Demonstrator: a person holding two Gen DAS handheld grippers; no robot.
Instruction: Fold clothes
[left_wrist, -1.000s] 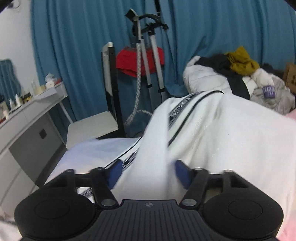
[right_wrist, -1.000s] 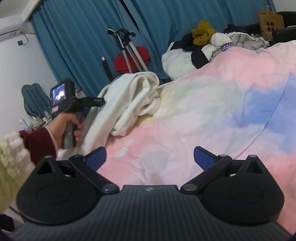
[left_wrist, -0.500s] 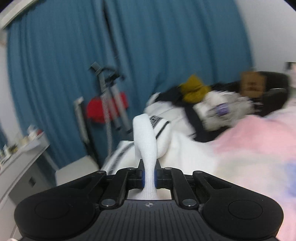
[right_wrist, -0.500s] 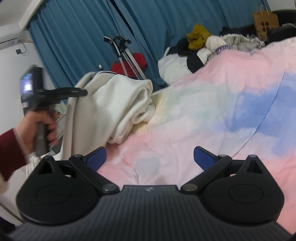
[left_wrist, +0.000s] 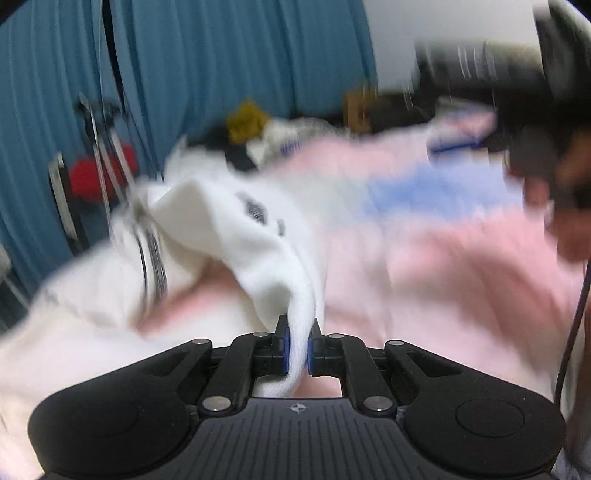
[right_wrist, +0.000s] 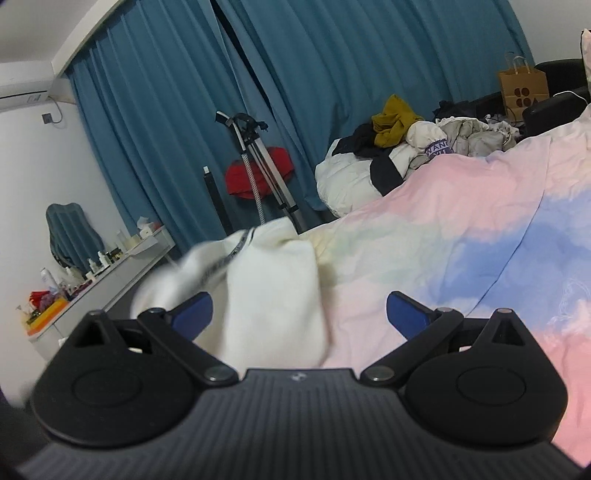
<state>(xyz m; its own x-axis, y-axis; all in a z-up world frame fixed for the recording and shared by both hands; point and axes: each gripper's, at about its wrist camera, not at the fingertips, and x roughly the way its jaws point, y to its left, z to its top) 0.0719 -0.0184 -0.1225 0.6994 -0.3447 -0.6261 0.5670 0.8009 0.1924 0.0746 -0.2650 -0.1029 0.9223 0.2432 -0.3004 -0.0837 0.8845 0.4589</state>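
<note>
Now that our left gripper (left_wrist: 297, 349), jaws clamped on one white garment (left_wrist: 236, 236), has swung it over the pink bed (left_wrist: 443, 266), the right-wrist view shows that garment draped across our right gripper (right_wrist: 299, 314), its jaws apart, ready to start folding.

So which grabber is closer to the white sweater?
Left. The left gripper is shut on a fold of the white sweater. The right gripper is open, with the sweater lying between its fingers but not pinched.
</note>
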